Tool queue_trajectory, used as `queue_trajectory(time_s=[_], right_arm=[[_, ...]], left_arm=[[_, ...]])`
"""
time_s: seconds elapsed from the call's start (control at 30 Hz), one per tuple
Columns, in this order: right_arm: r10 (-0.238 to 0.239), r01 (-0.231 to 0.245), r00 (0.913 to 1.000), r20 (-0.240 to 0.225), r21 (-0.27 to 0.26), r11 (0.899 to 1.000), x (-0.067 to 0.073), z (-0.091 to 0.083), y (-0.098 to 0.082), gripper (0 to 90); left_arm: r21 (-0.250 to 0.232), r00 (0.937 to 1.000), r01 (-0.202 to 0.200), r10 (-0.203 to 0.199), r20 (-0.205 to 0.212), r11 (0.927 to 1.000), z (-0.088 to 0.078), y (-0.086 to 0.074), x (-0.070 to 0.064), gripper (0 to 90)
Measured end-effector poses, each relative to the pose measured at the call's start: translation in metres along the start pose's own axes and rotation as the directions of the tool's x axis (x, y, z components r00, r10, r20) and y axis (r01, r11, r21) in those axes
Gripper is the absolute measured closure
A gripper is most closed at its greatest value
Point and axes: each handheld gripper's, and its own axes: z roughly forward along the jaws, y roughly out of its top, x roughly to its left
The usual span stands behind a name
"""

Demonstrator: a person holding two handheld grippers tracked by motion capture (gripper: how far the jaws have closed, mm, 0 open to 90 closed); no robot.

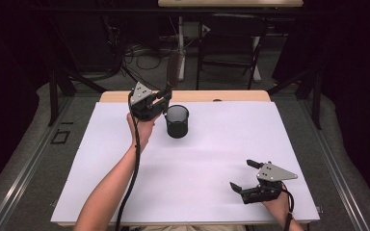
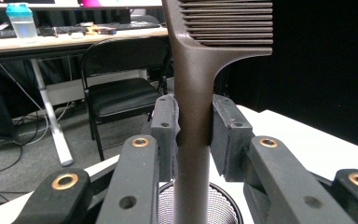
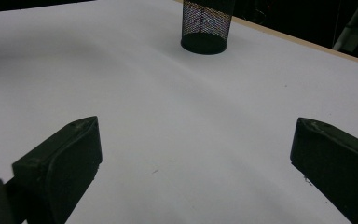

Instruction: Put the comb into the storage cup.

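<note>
My left gripper (image 2: 193, 122) clamps the matte brown plastic handle of a wide-toothed comb (image 2: 200, 70), held upright directly above the mesh cup (image 1: 177, 121). That cup is a black wire-mesh cylinder, open-topped, standing on the smooth white table sheet (image 1: 197, 163). My right gripper (image 1: 247, 176) rests well away from the cup, toward the near edge, jaws spread wide and empty. Beyond the cup stands a black folding chair (image 1: 229, 43).

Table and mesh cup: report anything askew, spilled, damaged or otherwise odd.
Nothing stands out. The black mesh cup stands upright on the white table cover, with no spill or damage visible. The left claw grips a brown comb upright by its handle above the cup. The right claw rests open near the table's front edge.
</note>
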Motion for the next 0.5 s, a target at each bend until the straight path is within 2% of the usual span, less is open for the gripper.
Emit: queue_trajectory(time_s=[0.5], right_arm=[[0.001, -0.001, 1.0000, -0.001, -0.001, 1.000, 0.0005, 0.0000, 0.0000, 1.5]], left_arm=[[-0.027, 0.9998, 0.017, -0.017, 0.006, 0.9995, 0.0077, -0.0015, -0.0014, 72.6]])
